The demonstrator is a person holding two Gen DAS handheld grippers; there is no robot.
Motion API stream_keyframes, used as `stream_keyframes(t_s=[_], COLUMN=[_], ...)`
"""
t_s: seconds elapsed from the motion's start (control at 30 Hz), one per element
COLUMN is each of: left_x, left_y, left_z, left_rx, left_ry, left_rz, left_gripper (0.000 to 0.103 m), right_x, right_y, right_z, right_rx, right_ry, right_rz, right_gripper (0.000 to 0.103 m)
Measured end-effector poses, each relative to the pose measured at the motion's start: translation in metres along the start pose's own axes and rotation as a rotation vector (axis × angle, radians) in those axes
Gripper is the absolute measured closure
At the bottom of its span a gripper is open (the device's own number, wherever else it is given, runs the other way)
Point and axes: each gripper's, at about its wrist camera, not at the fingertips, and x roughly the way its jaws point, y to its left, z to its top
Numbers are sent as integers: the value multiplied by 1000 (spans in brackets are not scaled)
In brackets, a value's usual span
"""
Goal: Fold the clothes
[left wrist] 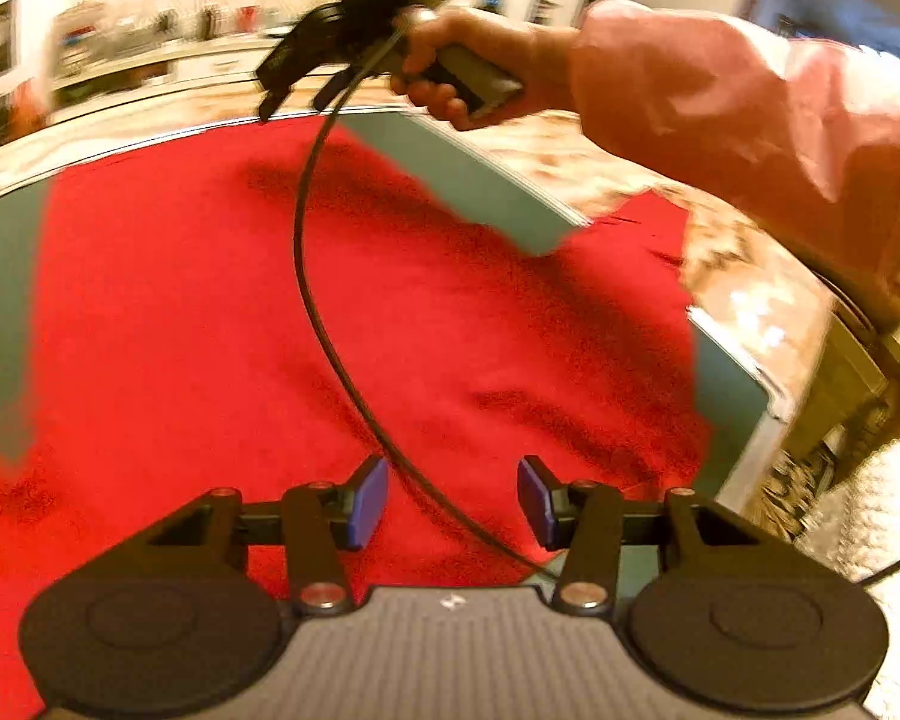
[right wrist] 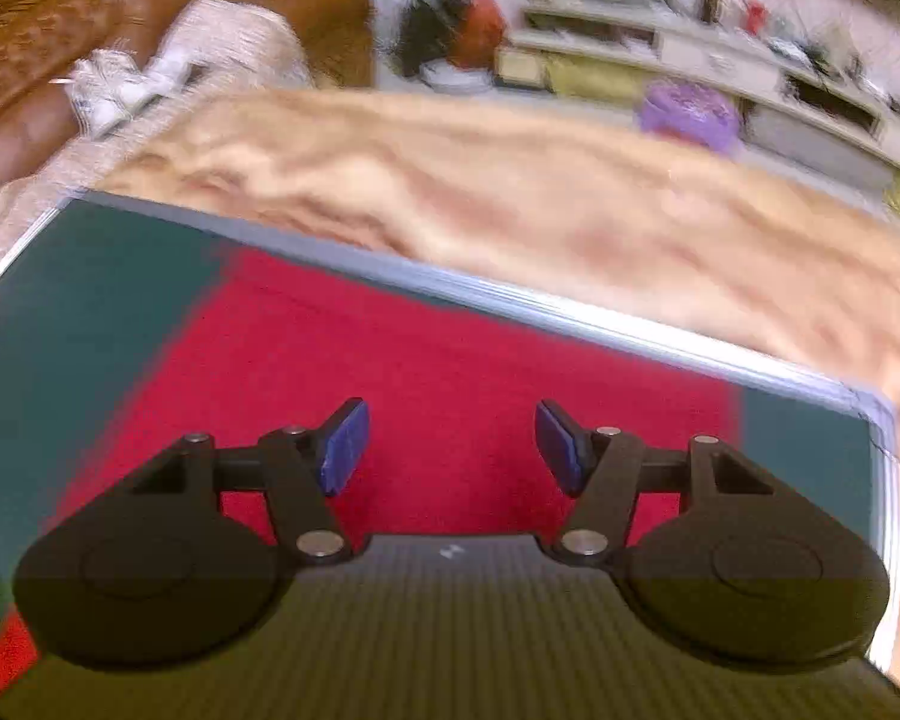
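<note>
A red garment (left wrist: pixel 390 300) lies spread over a teal table top (left wrist: pixel 468 180); it also shows in the right wrist view (right wrist: pixel 450 360). My left gripper (left wrist: pixel 453 495) is open and empty, hovering just above the near part of the garment. My right gripper (right wrist: pixel 450 441) is open and empty above the garment near the table's far edge. In the left wrist view the right gripper (left wrist: pixel 294 90) is held high over the far side of the table by a hand in a pink sleeve, with its cable (left wrist: pixel 306 276) hanging across the garment.
The table has a pale metal rim (right wrist: pixel 570 306). A beige patterned floor (right wrist: pixel 510 192) surrounds it. A brown sofa (right wrist: pixel 42 60) with white cloth stands at the left, and a long shelf unit (right wrist: pixel 750 78) with clutter at the back.
</note>
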Motion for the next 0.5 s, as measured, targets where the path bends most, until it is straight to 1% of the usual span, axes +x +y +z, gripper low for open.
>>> stream_keyframes(t_s=[0.03,0.1,0.2,0.27,0.37,0.5], left_x=[8,24,30,29,33,43], left_y=[-7,-16,-22,-21,-19,-25], left_z=[2,6,4,5,6,7], left_rx=[11,17,24,20,8,17], left_ry=[8,32,43,51,57,53], left_rz=[-15,-38,-56,-63,-78,-60], left_gripper=[50,50,50,50,50,50], right_x=[-3,0,15,26,37,51], right_y=[-16,-33,-37,-38,-46,-51], right_z=[-5,-13,-17,-16,-5,10], right_rx=[16,45,15,-1,29,43], right_ry=[22,47,61,51,15,-12], right_rz=[-18,-36,-70,-76,-85,-91], right_gripper=[34,34,34,34,32,31])
